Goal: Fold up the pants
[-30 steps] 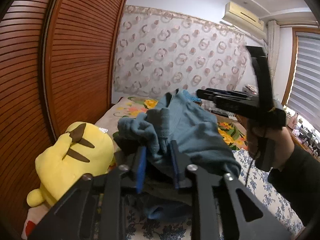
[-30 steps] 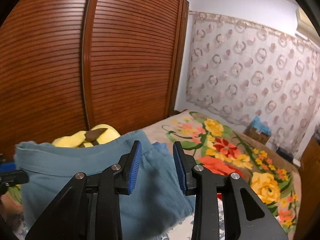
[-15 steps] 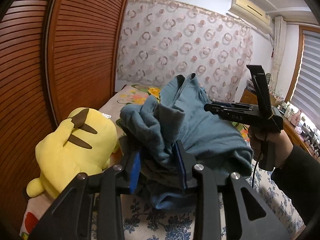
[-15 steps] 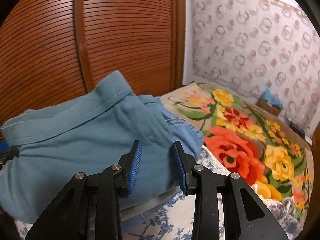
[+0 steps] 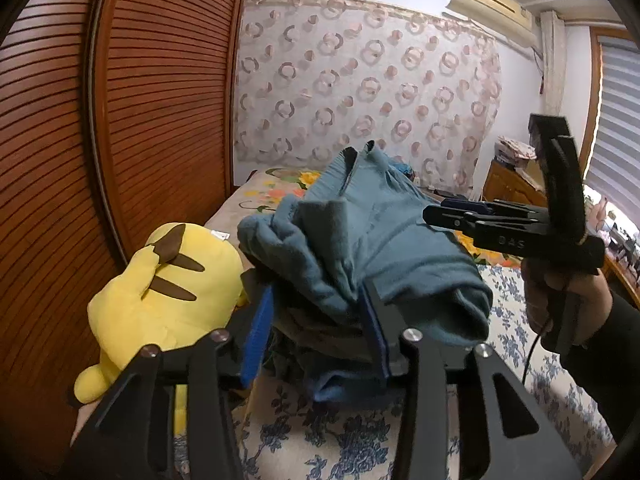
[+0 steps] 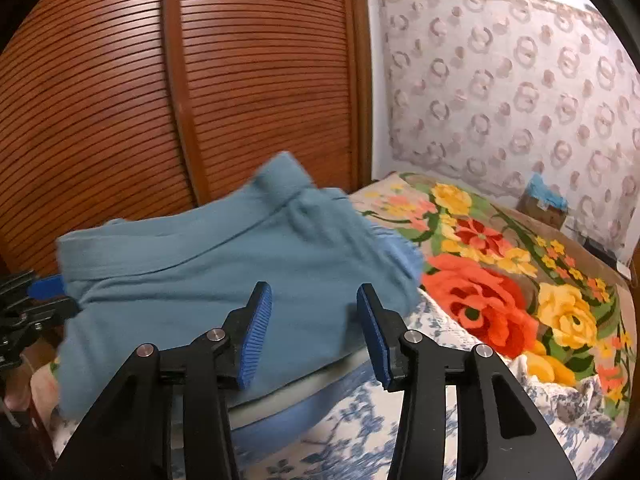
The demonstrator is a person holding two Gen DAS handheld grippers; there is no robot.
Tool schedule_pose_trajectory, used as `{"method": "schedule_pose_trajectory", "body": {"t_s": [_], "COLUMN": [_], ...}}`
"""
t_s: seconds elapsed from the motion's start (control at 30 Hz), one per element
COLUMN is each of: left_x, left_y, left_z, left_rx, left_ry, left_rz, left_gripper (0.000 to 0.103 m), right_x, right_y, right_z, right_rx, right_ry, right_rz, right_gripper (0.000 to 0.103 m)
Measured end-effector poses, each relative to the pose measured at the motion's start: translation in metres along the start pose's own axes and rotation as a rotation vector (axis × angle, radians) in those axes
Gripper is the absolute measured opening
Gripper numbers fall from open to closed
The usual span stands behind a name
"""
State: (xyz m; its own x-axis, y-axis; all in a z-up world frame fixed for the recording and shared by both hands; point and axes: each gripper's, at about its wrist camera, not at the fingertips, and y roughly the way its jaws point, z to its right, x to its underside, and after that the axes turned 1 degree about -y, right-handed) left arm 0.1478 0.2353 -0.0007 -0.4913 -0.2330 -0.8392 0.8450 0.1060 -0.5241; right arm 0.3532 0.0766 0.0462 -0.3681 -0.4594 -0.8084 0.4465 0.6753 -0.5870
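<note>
The teal-blue pants (image 5: 400, 248) lie bunched and folded on a small pile of clothes on the bed. My left gripper (image 5: 316, 332) is at their near end with its jaws opening. A fold of the fabric sits between the pads and leans on the right one, with a gap to the left pad. In the right wrist view the pants (image 6: 240, 272) spread flat beyond my right gripper (image 6: 314, 328). Its jaws are opening too, with nothing pinched. A hand holds the right gripper (image 5: 440, 216) at the pants' far side. The left gripper (image 6: 36, 296) shows at the left edge.
A yellow plush toy (image 5: 160, 280) lies left of the pile, against the slatted wooden wardrobe doors (image 5: 120, 120). A bright floral blanket (image 6: 500, 280) covers the far bed, and a blue-flowered sheet (image 5: 320, 432) the near part. A wooden dresser (image 5: 516, 184) stands at the right.
Both grippers' jaws have spread wider. The left pads no longer pinch the bunched fabric. The right gripper has sunk toward the pants, which have settled lower onto the pile.
</note>
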Motion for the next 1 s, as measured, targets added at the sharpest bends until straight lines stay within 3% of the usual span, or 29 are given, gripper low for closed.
{"method": "schedule_pose_trajectory", "body": {"t_s": [0.13, 1.0], "left_x": [0.003, 0.036], "left_y": [-0.006, -0.055], "left_z": [-0.002, -0.005], "left_rx": [0.015, -0.020], "left_ry": [-0.013, 0.000], "left_rz": [-0.005, -0.044], "left_gripper": [0.062, 0.063], "right_x": [0.003, 0.036], "right_y": [-0.012, -0.041], "right_z": [-0.017, -0.074], "right_rx": [-0.018, -0.052], "right_ry": [-0.013, -0.022], "right_rz": [0.007, -0.023], "right_gripper": [0.049, 0.056]}}
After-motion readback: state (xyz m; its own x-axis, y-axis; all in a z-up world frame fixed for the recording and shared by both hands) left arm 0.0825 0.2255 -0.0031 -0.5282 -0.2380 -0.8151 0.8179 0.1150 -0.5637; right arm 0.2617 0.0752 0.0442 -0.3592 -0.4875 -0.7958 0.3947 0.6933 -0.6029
